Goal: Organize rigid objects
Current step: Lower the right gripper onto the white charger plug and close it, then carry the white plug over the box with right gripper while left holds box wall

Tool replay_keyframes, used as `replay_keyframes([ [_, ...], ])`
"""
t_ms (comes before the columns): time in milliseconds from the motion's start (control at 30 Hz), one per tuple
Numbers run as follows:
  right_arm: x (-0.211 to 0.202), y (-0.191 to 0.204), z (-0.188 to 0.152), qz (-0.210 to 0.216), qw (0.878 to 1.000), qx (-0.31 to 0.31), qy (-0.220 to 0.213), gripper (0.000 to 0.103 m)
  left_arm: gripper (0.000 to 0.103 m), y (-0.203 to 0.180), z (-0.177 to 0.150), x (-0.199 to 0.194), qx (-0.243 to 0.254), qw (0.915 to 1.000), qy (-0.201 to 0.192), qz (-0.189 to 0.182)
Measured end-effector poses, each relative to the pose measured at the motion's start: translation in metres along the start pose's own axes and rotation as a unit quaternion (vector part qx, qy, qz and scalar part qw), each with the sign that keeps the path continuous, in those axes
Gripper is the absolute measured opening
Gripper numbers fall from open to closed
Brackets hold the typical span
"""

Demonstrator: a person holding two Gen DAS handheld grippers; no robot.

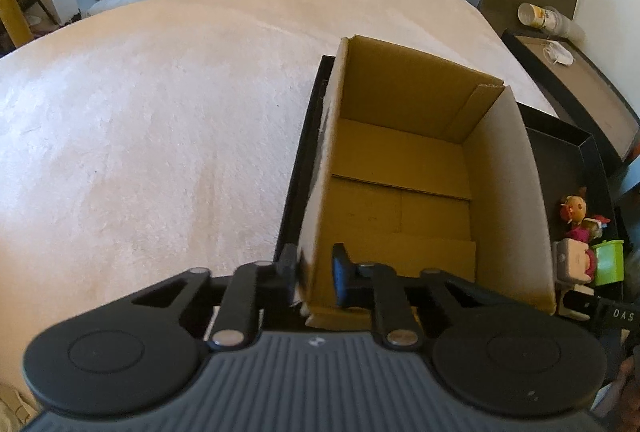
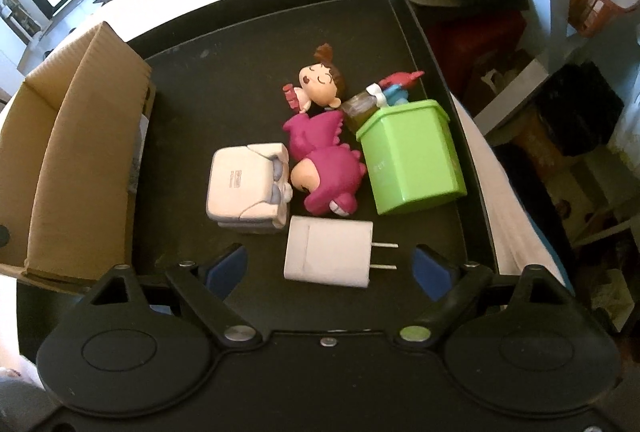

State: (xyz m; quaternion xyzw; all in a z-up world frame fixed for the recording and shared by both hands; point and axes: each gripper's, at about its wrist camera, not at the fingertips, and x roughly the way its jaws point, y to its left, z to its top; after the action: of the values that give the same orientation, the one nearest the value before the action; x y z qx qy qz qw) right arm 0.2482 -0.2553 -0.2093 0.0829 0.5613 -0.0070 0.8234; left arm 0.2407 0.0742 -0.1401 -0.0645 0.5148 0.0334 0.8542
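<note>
An open, empty cardboard box stands in a black tray. My left gripper is shut on the box's near left wall, one finger outside and one inside. In the right wrist view the box sits at the tray's left. My right gripper is open, its fingers on either side of a white plug adapter. Beyond it lie a white folding charger, a magenta dinosaur figure, a girl figure and a green square cup.
The tray rests on a white fluffy cover. Another black tray with a white mask and a paper cup stands to the right. An orange crate and clutter lie off the right edge.
</note>
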Motion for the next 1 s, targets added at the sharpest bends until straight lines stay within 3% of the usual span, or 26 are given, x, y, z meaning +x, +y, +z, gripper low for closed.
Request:
replay_keyframes([
  [167,0.008,0.003,0.001,-0.012,1.0,-0.011,0.0,0.085,0.01,0.001,-0.008,-0.003,0.006,0.9999,-0.004,-0.008],
  [400,0.009,0.01,-0.007,-0.026,0.999,-0.039,-0.013,0.063,0.01,0.003,-0.018,-0.011,0.013,0.9997,-0.009,-0.016],
  [1000,-0.025,0.006,-0.014,0.027,0.998,-0.034,-0.033,0.062,0.01,0.017,-0.033,-0.019,0.007,0.999,-0.023,-0.037],
])
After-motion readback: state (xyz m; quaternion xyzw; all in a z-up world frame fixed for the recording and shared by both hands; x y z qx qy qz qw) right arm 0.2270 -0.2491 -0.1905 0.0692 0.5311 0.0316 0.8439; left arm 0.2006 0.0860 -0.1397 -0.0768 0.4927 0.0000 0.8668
